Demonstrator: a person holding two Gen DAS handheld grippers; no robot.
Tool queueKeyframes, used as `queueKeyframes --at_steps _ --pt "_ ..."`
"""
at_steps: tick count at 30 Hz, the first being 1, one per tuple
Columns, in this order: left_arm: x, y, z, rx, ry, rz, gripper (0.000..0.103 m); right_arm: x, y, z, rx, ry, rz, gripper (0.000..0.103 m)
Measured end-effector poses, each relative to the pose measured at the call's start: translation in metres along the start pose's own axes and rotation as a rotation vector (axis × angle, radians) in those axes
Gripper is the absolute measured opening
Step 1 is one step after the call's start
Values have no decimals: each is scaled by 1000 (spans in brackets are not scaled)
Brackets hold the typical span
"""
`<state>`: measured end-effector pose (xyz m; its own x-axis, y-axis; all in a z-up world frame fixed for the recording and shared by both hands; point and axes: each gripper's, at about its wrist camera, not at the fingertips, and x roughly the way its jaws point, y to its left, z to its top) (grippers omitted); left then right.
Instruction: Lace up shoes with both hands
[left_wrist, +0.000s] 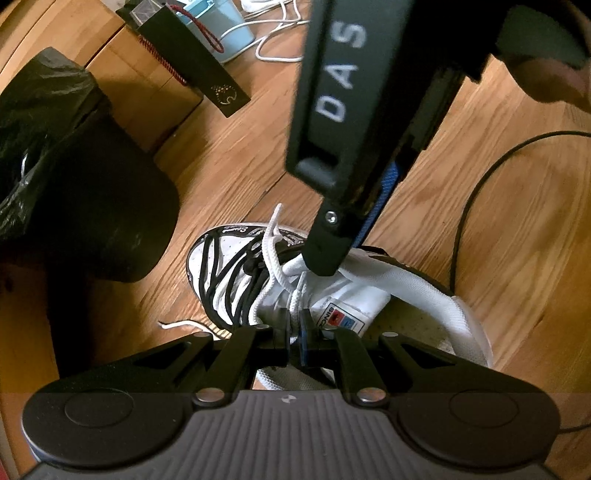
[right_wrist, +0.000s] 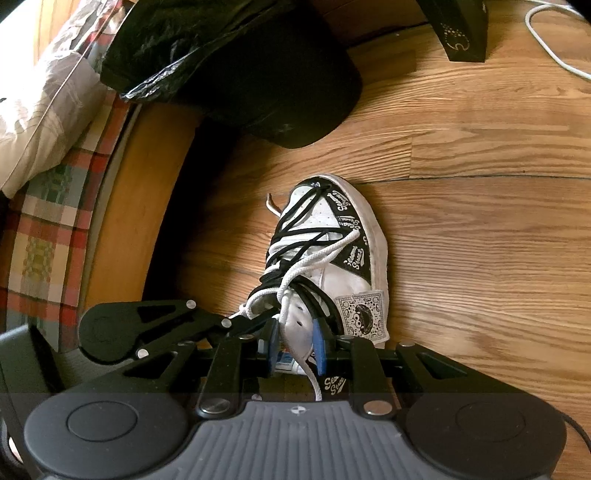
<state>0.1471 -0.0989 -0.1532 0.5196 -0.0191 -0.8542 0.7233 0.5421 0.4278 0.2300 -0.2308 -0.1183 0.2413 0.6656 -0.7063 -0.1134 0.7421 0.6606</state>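
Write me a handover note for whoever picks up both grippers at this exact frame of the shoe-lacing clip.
Left gripper: shut on the white lace just above the sneaker's tongue label.
Right gripper: jaws apart, straddling the tongue and a strand of white lace; not clamped.
The sneaker lies on the wood floor, toe pointing away from both cameras. Black laces crisscross the forefoot.
Done: white lace runs through the lower eyelets, loosely.
Left: thread the upper eyelets, pull the slack out and tie. One free lace tip lies on the floor beside the toe.
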Motion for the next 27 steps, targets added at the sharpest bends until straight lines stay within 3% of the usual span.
queueKeyframes --at_steps 8,12,15,25,27 --pt "-2 -23 -3 147 -28 69 7 -15 23 10 -45 -81 6 23" --pt "-1 -27 -3 167 -33 75 7 -13 30 14 -102 -105 -120 23" --pt "0 -24 -4 156 -36 69 7 -2 36 11 -207 -74 -227 23" --pt "2 -27 -3 182 -63 90 7 1 8 9 84 -106 -36 23" --pt "2 -28 -3 182 -67 93 7 3 4 8 118 -102 -40 23"
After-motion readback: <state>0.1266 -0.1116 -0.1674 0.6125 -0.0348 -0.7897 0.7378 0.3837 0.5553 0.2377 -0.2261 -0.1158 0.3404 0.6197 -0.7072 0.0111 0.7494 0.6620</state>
